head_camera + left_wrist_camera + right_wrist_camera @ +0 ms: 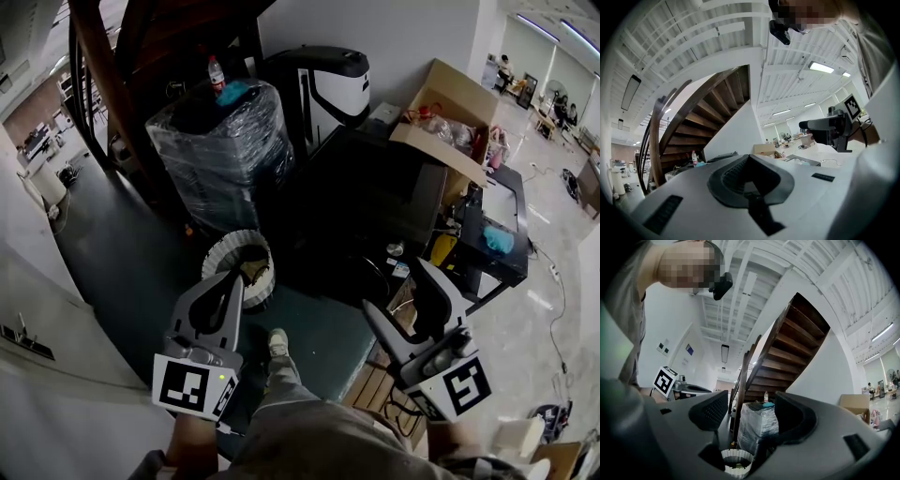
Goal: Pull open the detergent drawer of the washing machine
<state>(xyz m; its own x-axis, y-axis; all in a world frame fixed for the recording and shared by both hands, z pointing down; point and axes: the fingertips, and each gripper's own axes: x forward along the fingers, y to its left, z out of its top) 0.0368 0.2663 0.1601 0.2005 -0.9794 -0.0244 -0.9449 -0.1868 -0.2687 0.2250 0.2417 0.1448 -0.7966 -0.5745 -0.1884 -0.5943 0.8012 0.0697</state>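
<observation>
Pre-approach: grey left claw [230,286] closed on nothing, grey right claw [397,286] wide and empty; washing machine not identifiable; next move needs locating its drawer.

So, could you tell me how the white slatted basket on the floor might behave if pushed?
The white basket looks thin-walled and slatted, so probably light and somewhat flexible. It sits wide and low on the dark floor, so it would likely slide rather than tip.
</observation>
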